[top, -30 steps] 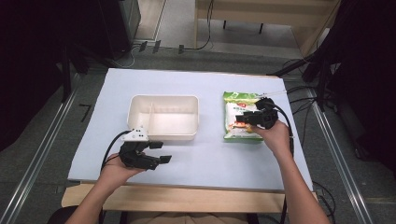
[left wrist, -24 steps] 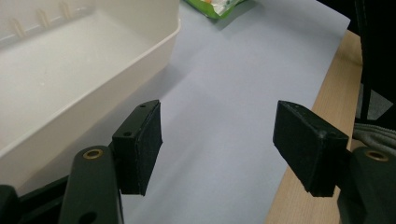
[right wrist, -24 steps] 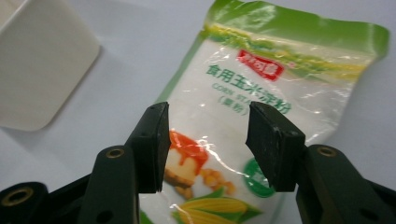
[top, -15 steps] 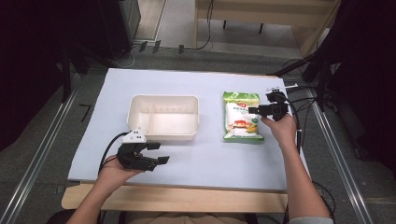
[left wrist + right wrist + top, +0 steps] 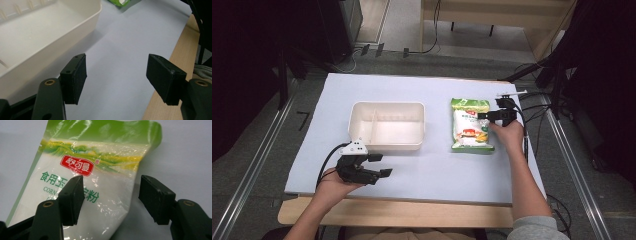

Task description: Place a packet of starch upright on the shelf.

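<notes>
We see a green-and-white starch bag [image 5: 470, 124] lying flat near the table's [image 5: 437, 90] right edge; both grippers' jaws spread, empty.

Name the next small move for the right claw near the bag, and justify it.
Probably ease the right claw forward and close it: its jaws stand open, straddling the edge of the green and white bag lying flat on the sheet, nothing gripped yet.

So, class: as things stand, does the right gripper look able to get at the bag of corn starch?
Probably yes. The right gripper is open at the right edge of the corn starch bag, which lies flat on the white table cover with nothing between them. The divided container sits well to the left.
</notes>
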Tool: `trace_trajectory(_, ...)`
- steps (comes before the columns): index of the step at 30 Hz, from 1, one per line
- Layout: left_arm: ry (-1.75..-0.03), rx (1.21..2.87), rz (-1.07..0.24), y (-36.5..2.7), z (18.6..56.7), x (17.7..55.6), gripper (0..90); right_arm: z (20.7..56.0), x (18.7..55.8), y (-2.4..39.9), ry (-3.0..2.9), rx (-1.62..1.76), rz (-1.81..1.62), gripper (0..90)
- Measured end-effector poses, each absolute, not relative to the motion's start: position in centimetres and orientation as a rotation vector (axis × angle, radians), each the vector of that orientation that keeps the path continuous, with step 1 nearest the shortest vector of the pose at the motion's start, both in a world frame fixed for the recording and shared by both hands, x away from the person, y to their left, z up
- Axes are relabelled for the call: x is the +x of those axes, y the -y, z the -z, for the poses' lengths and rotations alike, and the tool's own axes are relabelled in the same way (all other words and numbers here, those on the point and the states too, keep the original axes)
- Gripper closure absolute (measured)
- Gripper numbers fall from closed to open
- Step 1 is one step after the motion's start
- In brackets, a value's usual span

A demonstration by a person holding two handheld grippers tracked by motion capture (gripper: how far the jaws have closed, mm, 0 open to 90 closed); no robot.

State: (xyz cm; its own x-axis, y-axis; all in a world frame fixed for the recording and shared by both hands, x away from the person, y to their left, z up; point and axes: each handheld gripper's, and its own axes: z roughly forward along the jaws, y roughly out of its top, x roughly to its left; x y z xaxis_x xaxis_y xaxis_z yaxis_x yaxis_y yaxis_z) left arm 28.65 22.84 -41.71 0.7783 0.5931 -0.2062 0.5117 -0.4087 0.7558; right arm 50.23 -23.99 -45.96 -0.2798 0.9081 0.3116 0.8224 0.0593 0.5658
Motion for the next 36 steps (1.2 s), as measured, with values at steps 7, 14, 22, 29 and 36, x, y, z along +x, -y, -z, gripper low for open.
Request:
trace_trajectory(7, -0.829, 2.095, -0.126, -22.9, 41.8, 28.4, 33.3, 46.2, 51.5, 22.1, -2.233, 1.846, -1.033, 39.0)
trace_trajectory(14, -0.825, 2.091, -0.133, -23.0, 41.7, 28.3, 33.3, 46.5, 51.1, 21.5, -2.196, 1.849, -1.027, 51.1)
trace_trajectory(22, -0.819, 2.098, -0.127, -22.9, 41.8, 28.4, 33.3, 46.4, 50.6, 21.5, -2.233, 1.829, -1.027, 84.3)
trace_trajectory(29, -0.834, 2.091, -0.126, -23.1, 41.7, 28.4, 33.3, 45.7, 50.4, 21.0, -2.253, 1.838, -1.056, 88.2)
trace_trajectory(36, -0.842, 2.091, -0.121, -23.1, 41.7, 28.5, 33.1, 43.8, 49.5, 21.0, -2.248, 1.773, -1.091, 88.3)
